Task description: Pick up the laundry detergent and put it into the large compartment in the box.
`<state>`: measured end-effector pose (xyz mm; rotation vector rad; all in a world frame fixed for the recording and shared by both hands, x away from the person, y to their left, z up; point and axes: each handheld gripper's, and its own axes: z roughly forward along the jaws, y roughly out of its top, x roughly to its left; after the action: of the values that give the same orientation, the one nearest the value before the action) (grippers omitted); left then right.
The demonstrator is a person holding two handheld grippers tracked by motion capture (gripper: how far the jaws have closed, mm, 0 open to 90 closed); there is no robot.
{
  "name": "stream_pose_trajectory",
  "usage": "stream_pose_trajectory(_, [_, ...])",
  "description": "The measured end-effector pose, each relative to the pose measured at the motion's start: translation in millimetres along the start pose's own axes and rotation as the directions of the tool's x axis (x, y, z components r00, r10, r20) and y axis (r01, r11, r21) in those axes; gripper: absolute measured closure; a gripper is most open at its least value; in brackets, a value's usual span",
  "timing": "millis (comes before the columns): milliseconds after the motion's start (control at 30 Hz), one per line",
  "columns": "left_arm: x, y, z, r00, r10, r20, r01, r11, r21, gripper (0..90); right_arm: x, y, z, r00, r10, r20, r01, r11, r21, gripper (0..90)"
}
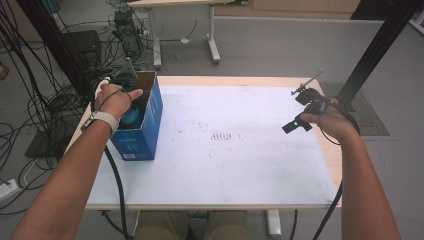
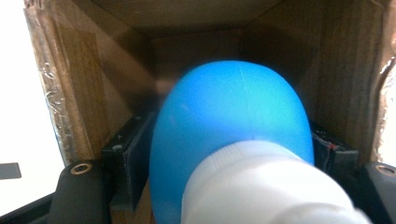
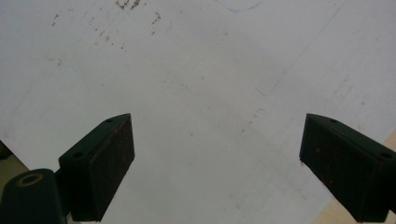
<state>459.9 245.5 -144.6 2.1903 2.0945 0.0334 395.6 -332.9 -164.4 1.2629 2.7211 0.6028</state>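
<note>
left gripper (image 2: 231,154) jaws clamped on a blue bulb (image 2: 231,126) with a white neck (image 2: 261,186) – held down inside the open blue cardboard box (image 1: 145,127) at the tabletop's (image 1: 225,170) left edge, left hand (image 1: 116,100) over the box mouth

right gripper (image 3: 217,163) jaws spread wide, nothing between them – hovers above bare white tabletop near the right edge
</note>
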Motion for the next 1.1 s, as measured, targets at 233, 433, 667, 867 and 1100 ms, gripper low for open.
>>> stream_pose_trajectory(233, [0.1, -0.6, -1.7, 1.0, 0.008, 0.0, -0.008, 1.0, 0.002, 28.5, 0.4, 0.1, -0.4, 1.0, -0.001, 0.0, 0.001, 1.0, 0.001, 10.0])
stream_pose_trajectory(433, [0.1, -0.9, -2.7, 1.0, 0.01, 0.0, -0.01, 0.9999, 0.004, 28.5, 1.2, 0.4, -0.4, 1.0, 0.0, 0.001, 0.0, 1.0, 0.002, 10.0])
stream_pose_trajectory(667, [2.6, -1.5, -5.2, 0.9999, 0.013, 0.011, -0.013, 0.9999, 0.004, 28.3, 2.0, 0.9, -1.1, 1.0, -0.002, 0.002, 0.002, 1.0, 0.001, 10.0])
stream_pose_trajectory(867, [5.4, -3.4, -7.3, 0.9996, 0.013, 0.025, -0.013, 0.9999, -0.004, 28.3, 3.1, 2.6, -1.1, 1.0, -0.004, 0.001, 0.004, 1.0, 0.004, 10.0])
stream_pose_trajectory(1100, [5.3, -4.3, -15.3, 0.9995, 0.014, 0.028, -0.013, 0.9998, -0.012, 26.2, 4.2, 3.9, -1.9, 1.0, -0.007, 0.002, 0.007, 1.0, 0.002, 10.0])
